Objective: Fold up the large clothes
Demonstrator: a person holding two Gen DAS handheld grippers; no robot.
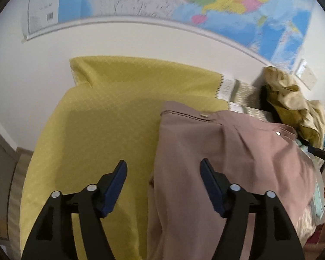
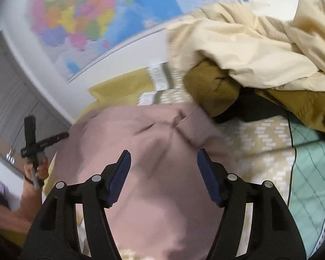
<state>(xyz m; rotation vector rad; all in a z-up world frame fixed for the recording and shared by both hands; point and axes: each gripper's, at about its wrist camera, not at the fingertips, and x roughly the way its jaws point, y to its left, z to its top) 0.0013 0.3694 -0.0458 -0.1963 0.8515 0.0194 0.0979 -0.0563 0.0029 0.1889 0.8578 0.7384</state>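
Open left claw (image 1: pixel 163 179) above pink garment (image 1: pixel 227 162) (folded) on yellow cloth (image 1: pixel 101 119).

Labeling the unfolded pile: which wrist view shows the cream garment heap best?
Right wrist: the cream garment heap fills the upper right, over an olive-brown garment. In the left wrist view the heap is small at the right edge, behind the pink garment.

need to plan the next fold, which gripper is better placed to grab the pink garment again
Right, probably: the right gripper hangs open over the pink garment, while the left gripper straddles its edge.
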